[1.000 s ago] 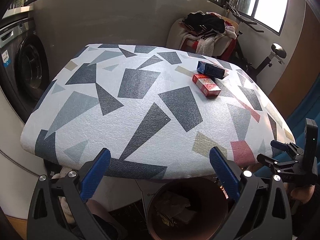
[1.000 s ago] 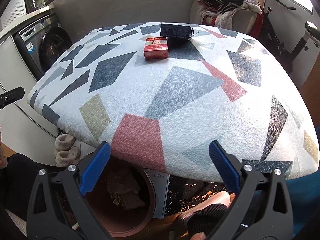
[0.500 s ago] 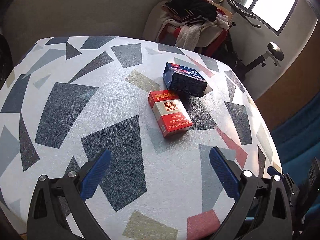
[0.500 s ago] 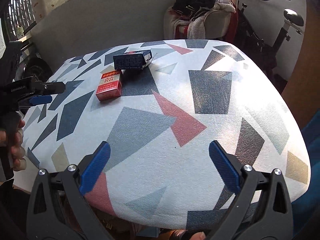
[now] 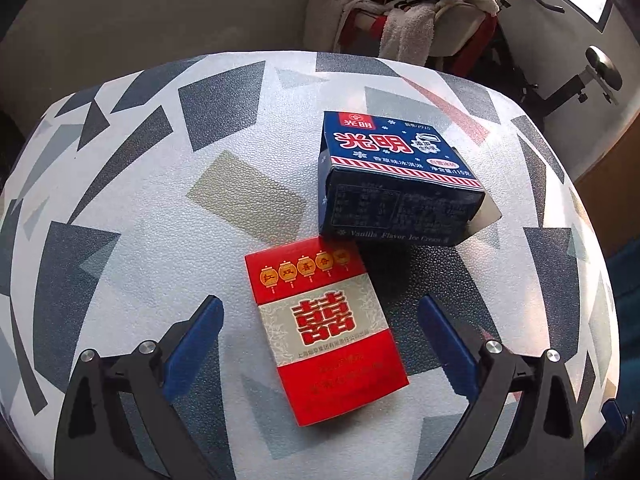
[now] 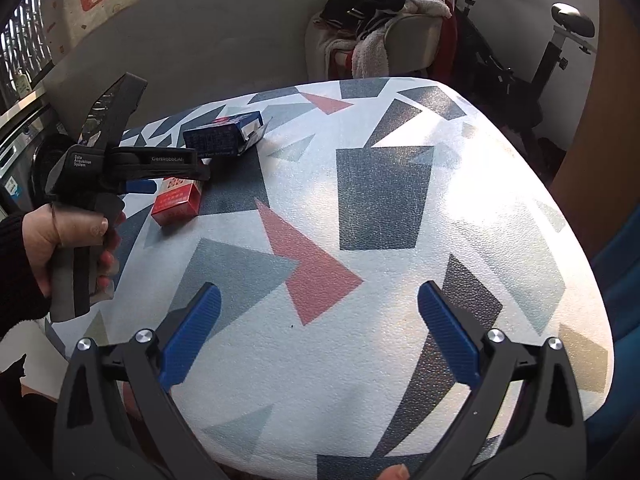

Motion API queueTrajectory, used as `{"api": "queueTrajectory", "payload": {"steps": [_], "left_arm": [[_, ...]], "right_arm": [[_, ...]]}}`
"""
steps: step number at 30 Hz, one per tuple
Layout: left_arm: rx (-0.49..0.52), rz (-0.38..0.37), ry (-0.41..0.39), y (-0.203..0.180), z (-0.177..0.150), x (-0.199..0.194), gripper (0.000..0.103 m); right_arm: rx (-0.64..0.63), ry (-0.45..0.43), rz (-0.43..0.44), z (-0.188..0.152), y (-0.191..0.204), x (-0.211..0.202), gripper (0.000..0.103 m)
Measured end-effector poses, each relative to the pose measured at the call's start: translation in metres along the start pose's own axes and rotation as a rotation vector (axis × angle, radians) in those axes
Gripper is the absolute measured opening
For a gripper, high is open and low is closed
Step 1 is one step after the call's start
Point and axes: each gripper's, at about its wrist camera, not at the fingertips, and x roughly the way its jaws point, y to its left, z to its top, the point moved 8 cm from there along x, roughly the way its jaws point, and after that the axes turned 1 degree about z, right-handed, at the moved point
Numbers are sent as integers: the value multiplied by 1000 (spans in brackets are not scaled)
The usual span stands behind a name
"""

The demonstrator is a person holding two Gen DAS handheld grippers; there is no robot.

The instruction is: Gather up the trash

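A red cigarette pack (image 5: 326, 332) lies flat on the patterned table (image 5: 160, 208); a dark blue ice-cream box (image 5: 396, 184) lies just behind it. My left gripper (image 5: 320, 316) is open, its blue fingers either side of the red pack, just above it. In the right wrist view the red pack (image 6: 178, 200) and blue box (image 6: 224, 136) lie at the far left, with the left gripper (image 6: 160, 176) over the pack. My right gripper (image 6: 320, 320) is open and empty above the table's near edge.
A chair piled with clothes (image 6: 384, 40) and an exercise bike (image 6: 560, 52) stand behind the table. A washing machine (image 6: 12, 184) is at the far left. A hand (image 6: 60, 236) holds the left gripper's handle.
My left gripper has moved forward from the table's front edge, above the bin, to straddle the red pack. My right gripper has risen and swung over the table's near edge.
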Motion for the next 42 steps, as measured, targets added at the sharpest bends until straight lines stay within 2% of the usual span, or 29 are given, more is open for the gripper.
{"api": "queueTrajectory", "payload": {"steps": [1,2,6,9,12,15,22,25,29,32,33,34,36,42], "left_arm": [[-4,-11,6,2,-5,1,64],[-5,-35,9,2,-10,0,60],[17,-74,-18,15,-25,-17,59],[-12,-116,-48,34,-36,-35,58],[-25,-129,-81,53,-47,-53,58],[-31,-122,-109,74,-55,-68,58],[-64,-58,-160,129,-69,-95,58],[-83,-35,-180,150,-79,-104,58],[-109,-17,-199,173,-92,-115,58],[-140,-11,-193,188,-101,-117,58],[-147,-12,-192,192,-103,-118,58],[-152,-14,-192,195,-105,-119,58],[-157,-30,-195,198,-108,-122,58],[-143,-75,-198,192,-114,-129,58]], "right_arm": [[13,5,7,2,-1,1,97],[27,4,22,4,-1,2,97],[17,-13,39,19,8,7,97],[-74,-34,7,33,30,15,97],[-91,-36,56,48,54,29,97],[-97,-42,101,70,77,47,97],[-120,-24,110,111,123,99,97],[-135,6,84,128,140,128,97],[-129,49,-3,148,149,168,97],[-126,120,-55,150,152,194,97],[-137,152,-82,148,151,201,96],[-145,180,-97,145,148,205,85],[-140,187,-50,143,148,200,85],[-254,95,31,130,156,142,85]]}}
